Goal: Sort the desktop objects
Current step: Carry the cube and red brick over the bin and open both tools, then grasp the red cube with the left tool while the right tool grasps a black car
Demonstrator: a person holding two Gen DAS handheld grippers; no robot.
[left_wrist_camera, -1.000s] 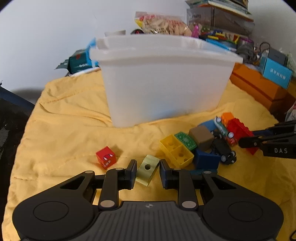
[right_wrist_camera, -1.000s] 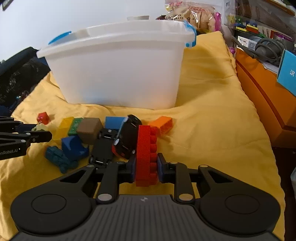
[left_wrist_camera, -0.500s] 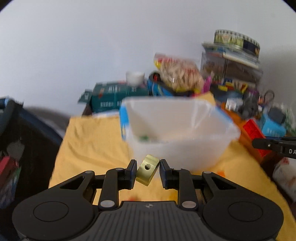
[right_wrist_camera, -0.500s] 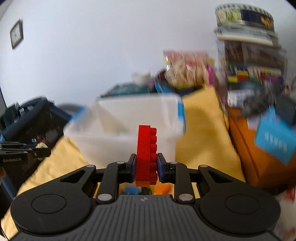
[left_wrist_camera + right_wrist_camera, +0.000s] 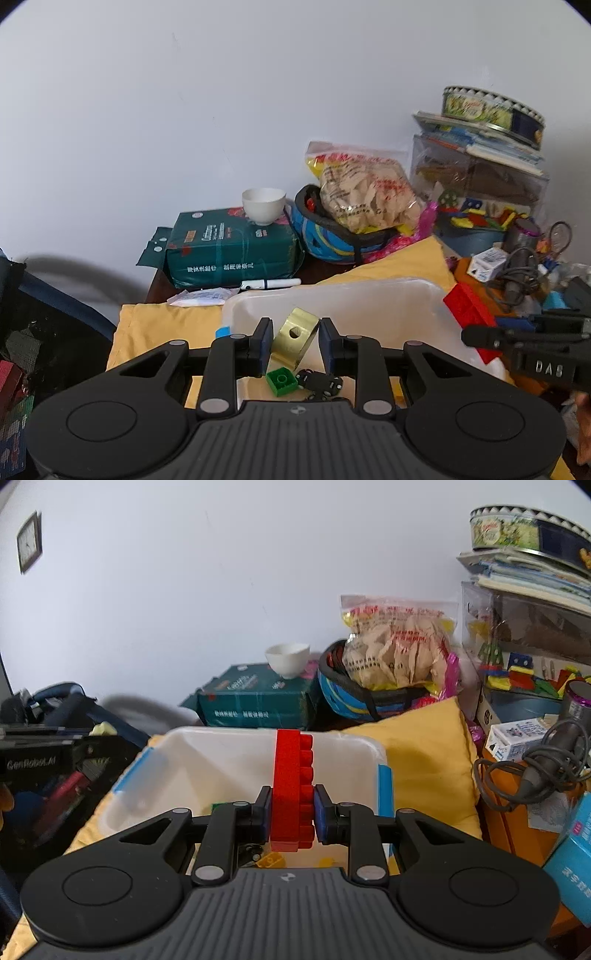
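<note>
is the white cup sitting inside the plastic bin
No, the white cup stands on the green package by the wall, well behind the white bin.

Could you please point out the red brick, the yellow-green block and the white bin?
red brick (image 5: 290, 786), right wrist view, its flat side.
yellow-green block (image 5: 293, 341), left wrist view, beside its hole.
white bin (image 5: 229, 755), right wrist view, inner wall.

Open white bin (image 5: 332, 295) below, apparently unobstructed; clutter behind, right gripper (image 5: 491, 338) alongside.
</note>
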